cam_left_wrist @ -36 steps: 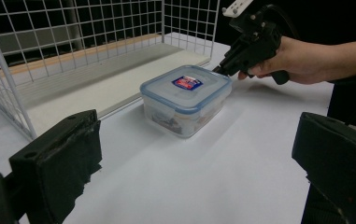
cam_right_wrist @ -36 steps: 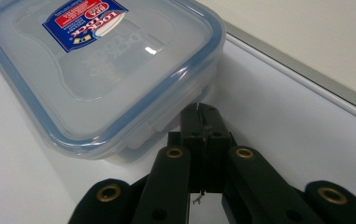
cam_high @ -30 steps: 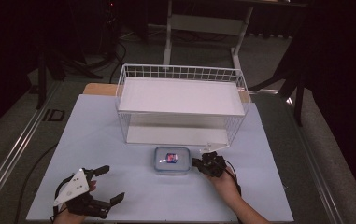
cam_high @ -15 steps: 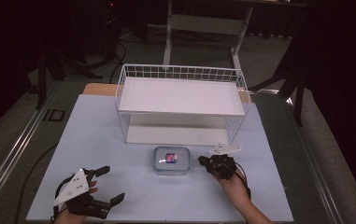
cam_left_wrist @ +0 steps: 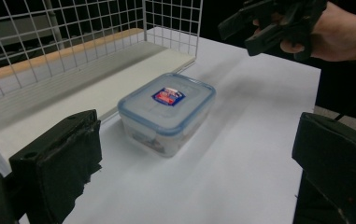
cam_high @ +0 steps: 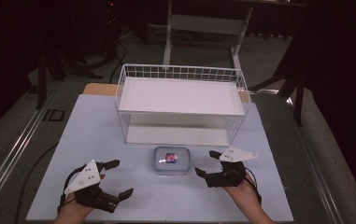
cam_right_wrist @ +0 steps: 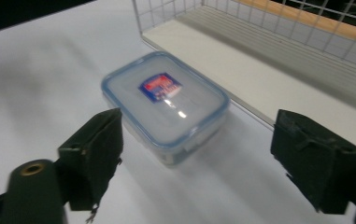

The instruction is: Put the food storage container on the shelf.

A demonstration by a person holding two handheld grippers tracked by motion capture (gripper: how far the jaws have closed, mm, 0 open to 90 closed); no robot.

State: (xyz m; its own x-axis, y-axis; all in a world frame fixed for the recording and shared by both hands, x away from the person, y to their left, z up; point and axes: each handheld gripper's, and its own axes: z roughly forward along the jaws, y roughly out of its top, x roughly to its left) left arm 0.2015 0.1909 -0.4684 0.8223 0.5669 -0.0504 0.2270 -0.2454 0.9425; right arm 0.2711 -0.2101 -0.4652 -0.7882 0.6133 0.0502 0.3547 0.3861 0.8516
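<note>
Flanking the box [cam_high: 171, 160] on the worktop [cam_high: 96, 130], left gripper [cam_high: 112, 179] and right gripper [cam_high: 207, 163] open, jaws just widened, ready to clamp it.

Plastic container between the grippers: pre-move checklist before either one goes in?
1. Lid seated on the clear rectangular plastic container with blue-rimmed lid: ok, lies flat all round.
2. Container free of the white wire basket shelf: ok, a gap shows in the right gripper view.
3. Right gripper open: ok, its jaws have just been opening, nothing between them.
4. Left gripper open: ok, fingers wide apart, nothing between them.
5. Both grippers off the container: ok, one at each side.
6. Container contents: cannot tell.
</note>
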